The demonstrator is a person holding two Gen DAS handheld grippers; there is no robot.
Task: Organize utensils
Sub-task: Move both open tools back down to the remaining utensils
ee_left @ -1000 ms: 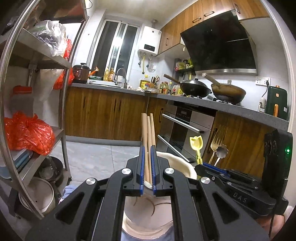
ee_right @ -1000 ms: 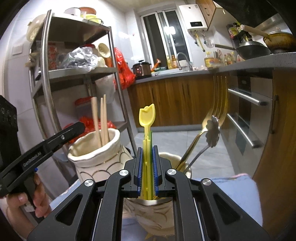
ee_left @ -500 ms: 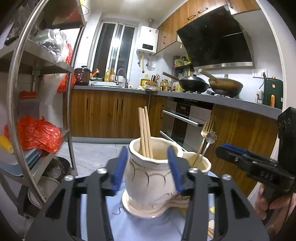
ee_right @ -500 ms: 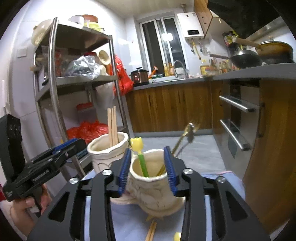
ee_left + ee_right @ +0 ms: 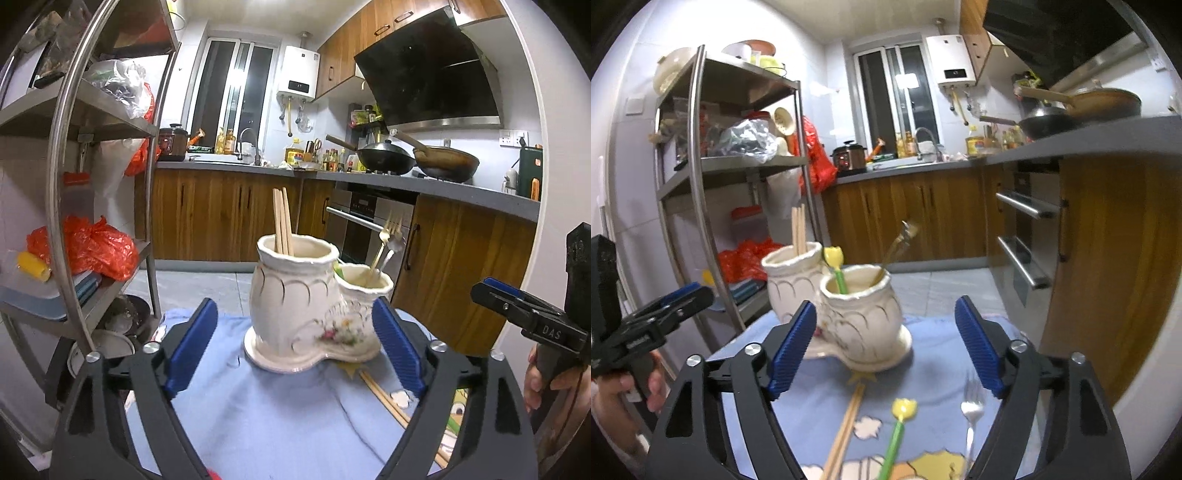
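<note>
Ceramic utensil holder (image 5: pixel 314 306): one, cream-white with gilt scallop lines and a flower decal, two joined cups on a shared base, standing upright on the blue cloth (image 5: pixel 258 410).

Taller cup: wooden chopsticks (image 5: pixel 282 221), three sticks visible in the left wrist view, upright.

Lower cup: one yellow-headed green-handled spoon (image 5: pixel 835 267), leaning; gold-toned metal forks (image 5: pixel 386 240), at least two handles, blurred, exact count cannot be told.

Loose on the cloth, in front of the holder:
- chopsticks (image 5: pixel 846 432), one pair, lying side by side;
- yellow-and-green spoon (image 5: pixel 899 428), one, matching the one in the cup;
- silver fork (image 5: pixel 971 417), one, tines toward the holder, just beside the right pad.

Left gripper (image 5: pixel 295 347): one, jaws spread wide and opening; the holder appears between the blue pads (image 5: pixel 192 343) but is not pressed by them.

Right gripper (image 5: pixel 886 345): one, jaws spread wide and opening; nothing pinched, the lower cup standing beyond the pads.

Hands: one on each gripper grip, each seen at the edge of the opposite view.

Background: one steel shelf rack (image 5: pixel 701 192); two woks (image 5: pixel 413 160) on the counter.
</note>
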